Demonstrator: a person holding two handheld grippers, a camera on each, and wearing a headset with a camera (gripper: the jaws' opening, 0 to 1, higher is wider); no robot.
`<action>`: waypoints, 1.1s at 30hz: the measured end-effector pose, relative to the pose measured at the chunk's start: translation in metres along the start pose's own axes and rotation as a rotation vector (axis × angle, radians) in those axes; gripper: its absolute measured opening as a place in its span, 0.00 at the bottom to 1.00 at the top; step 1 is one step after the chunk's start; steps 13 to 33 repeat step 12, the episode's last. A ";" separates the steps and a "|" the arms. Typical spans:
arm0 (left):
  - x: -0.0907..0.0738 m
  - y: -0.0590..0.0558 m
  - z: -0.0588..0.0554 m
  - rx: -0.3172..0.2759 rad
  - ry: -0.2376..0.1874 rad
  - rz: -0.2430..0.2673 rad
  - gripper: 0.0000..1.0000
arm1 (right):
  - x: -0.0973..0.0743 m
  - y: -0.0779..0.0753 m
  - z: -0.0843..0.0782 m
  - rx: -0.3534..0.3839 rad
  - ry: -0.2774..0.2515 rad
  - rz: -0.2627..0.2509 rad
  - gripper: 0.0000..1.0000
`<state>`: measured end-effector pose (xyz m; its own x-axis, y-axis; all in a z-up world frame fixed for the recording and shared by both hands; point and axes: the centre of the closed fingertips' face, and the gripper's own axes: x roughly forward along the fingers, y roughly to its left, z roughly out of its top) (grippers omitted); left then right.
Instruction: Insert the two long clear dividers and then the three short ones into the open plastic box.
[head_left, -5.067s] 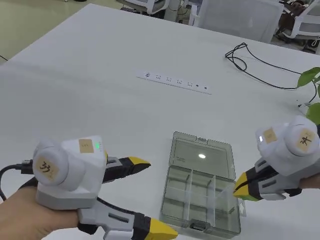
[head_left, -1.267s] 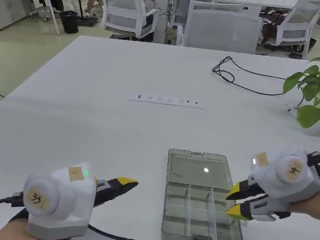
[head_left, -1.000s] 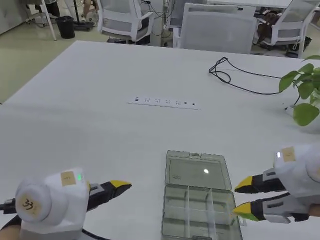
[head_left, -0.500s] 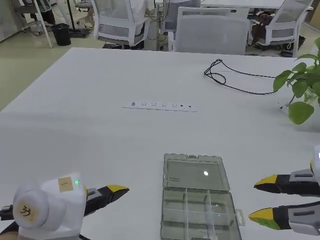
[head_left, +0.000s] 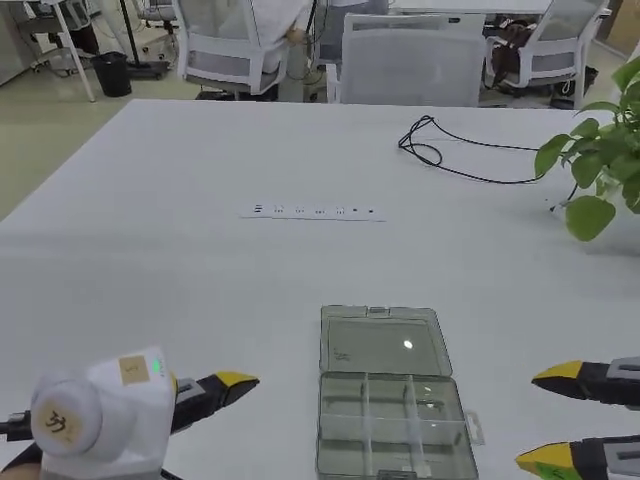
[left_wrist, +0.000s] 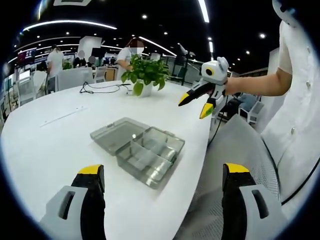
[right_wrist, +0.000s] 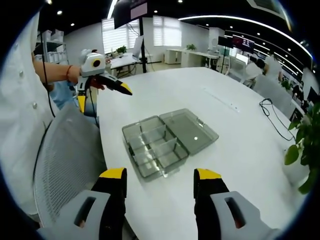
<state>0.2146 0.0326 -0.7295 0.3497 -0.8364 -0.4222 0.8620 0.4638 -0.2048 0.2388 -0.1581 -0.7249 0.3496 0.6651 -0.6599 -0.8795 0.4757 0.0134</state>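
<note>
Two claws hover over the white worktop (head_left: 150, 230), and both are empty. Far left, the left claw (left_wrist: 163, 171) hangs low by the near edge, its yellow-tipped jaws spread wide with nothing between them, well apart from the box. Further back, a white power strip (head_left: 312, 211) lies flat across the middle of the worktop. Centre stage, the open plastic box (head_left: 440, 450) sits near the front edge, its lid (head_left: 380, 342) folded flat on the far side of the base. Clear dividers (head_left: 365, 420) stand upright inside the base, long ones crossed by shorter ones, splitting it into compartments; the exact count I can't make out. Behind and to the right, a black cable (head_left: 425, 160) loops on the worktop. Right of the box, the right claw (head_left: 548, 420) hovers with jaws parted, holding nothing, not touching the box. Far right, a green potted plant (head_left: 600, 160) leans in.
</note>
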 end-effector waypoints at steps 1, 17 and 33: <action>0.000 -0.001 0.000 -0.001 0.000 -0.002 1.00 | 0.000 0.000 0.000 0.003 -0.002 -0.001 0.55; 0.007 -0.006 -0.005 0.000 0.001 -0.022 1.00 | -0.003 0.007 -0.003 0.013 0.004 0.003 0.59; 0.007 -0.006 -0.005 0.000 0.001 -0.022 1.00 | -0.003 0.007 -0.003 0.013 0.004 0.003 0.59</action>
